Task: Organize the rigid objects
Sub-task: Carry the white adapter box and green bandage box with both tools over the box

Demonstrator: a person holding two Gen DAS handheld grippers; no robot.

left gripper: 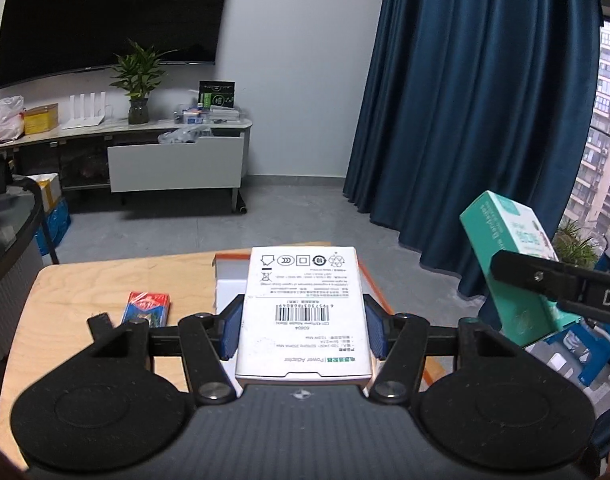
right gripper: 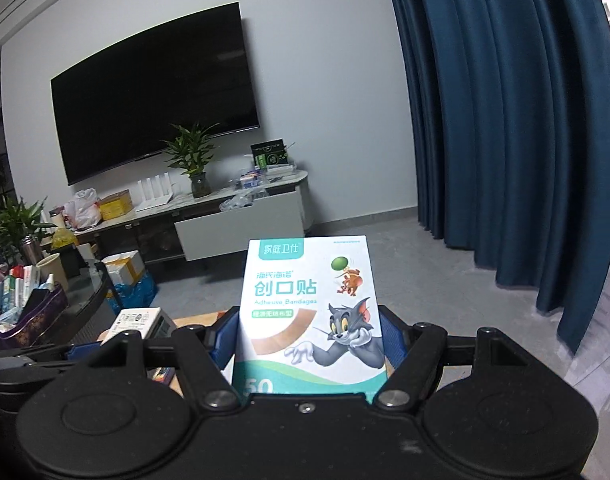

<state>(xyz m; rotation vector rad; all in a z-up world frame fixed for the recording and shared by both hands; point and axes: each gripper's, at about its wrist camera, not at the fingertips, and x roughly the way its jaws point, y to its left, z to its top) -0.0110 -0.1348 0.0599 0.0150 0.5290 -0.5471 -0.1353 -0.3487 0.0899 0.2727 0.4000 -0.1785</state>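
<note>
My left gripper [left gripper: 303,330] is shut on a white power adapter box [left gripper: 303,312], barcode side up, held flat above an open white tray with an orange rim [left gripper: 230,270] on the wooden table [left gripper: 77,284]. My right gripper [right gripper: 307,344] is shut on a teal and white adhesive bandage box [right gripper: 309,308] with a cartoon cat, held upright. In the left wrist view the bandage box [left gripper: 509,264] hangs to the right of the table, past its edge, with the right gripper's finger across it. In the right wrist view the adapter box [right gripper: 135,322] shows at the lower left.
A red and blue card pack [left gripper: 147,308] lies on the table left of the tray. A dark round table with clutter [right gripper: 29,312] stands at the left. A TV cabinet [left gripper: 173,160] with an open drawer, a plant and boxes lines the far wall. Blue curtains [left gripper: 477,100] hang at the right.
</note>
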